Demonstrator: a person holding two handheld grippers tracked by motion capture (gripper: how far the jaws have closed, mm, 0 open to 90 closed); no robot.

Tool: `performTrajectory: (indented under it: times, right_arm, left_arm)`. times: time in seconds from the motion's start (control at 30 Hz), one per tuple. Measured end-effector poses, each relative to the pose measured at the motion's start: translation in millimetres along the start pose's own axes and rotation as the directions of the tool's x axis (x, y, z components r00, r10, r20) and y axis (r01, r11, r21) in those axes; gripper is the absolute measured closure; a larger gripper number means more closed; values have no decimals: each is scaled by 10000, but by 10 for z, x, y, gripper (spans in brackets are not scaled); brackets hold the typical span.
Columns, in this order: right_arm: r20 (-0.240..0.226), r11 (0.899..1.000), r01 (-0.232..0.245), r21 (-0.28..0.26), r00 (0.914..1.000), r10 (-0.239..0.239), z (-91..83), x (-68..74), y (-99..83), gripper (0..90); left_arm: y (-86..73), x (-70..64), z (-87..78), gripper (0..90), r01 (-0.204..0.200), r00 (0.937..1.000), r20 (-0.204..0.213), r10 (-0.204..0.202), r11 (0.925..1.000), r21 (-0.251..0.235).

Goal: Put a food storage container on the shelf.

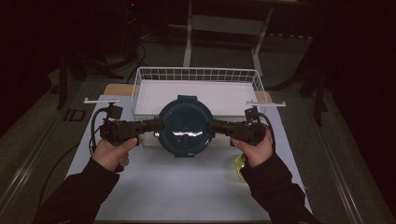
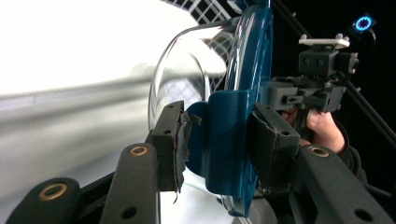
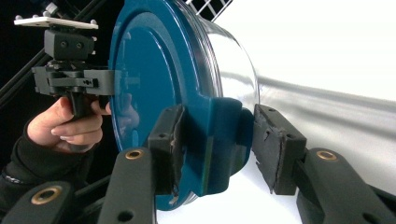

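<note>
I hold a round container point(image 1: 185, 125) between both grippers at the centre of the table point(image 1: 187, 186), just in front of the white wire basket point(image 1: 196, 74) that stands at twelve o'clock. The left gripper point(image 1: 156, 125) comes in from nine o'clock and the right gripper point(image 1: 214, 127) from three o'clock, each meeting one of the dark blue lid's side latches. In the left gripper view the jaws are narrow and clamped on a latch tab point(image 2: 229, 140), pads pressed against both its faces, with the clear wall of the container point(image 2: 187, 65) rising behind. In the right gripper view the jaws straddle the opposite tab point(image 3: 217, 140); the one pad touches it, the other stands a little off, so I cannot tell whether that grip is fully closed. The lid point(image 3: 154, 84) is still seated on the body. I judge the work to be at its start or middle: the container is gripped on both sides, but whether it is to be unlatched or lifted into the basket, that remains to be done. A small yellow-green object point(image 1: 239, 165) lies by my right hand point(image 1: 256, 148) at four o'clock.
</note>
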State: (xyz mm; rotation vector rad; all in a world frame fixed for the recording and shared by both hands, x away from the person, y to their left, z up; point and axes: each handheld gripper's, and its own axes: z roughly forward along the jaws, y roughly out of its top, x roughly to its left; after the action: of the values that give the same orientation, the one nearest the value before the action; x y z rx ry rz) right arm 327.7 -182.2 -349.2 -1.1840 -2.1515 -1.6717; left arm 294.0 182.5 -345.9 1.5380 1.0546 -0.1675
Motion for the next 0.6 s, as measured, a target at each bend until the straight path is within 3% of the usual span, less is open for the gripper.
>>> performTrajectory:
  times: [0.33, 0.43, 0.6]
  right_arm:
    - [251, 9990, -71, -441, 9997, 82, -153, -65, 324, 542]
    - [342, 9978, -312, -582, 9989, 333, -188, -145, 423, 542]
    - [418, 9954, -667, -683, 9967, 697, -193, -255, 480, 541]
  left_arm:
    - [379, -16, 201, 577, -72, 9995, 310, 75, 9999, -110]
    - [523, 14, 311, 576, -71, 9994, 336, 73, 10000, -61]
    - [630, 74, 427, 575, -23, 9996, 294, 26, 9999, -107]
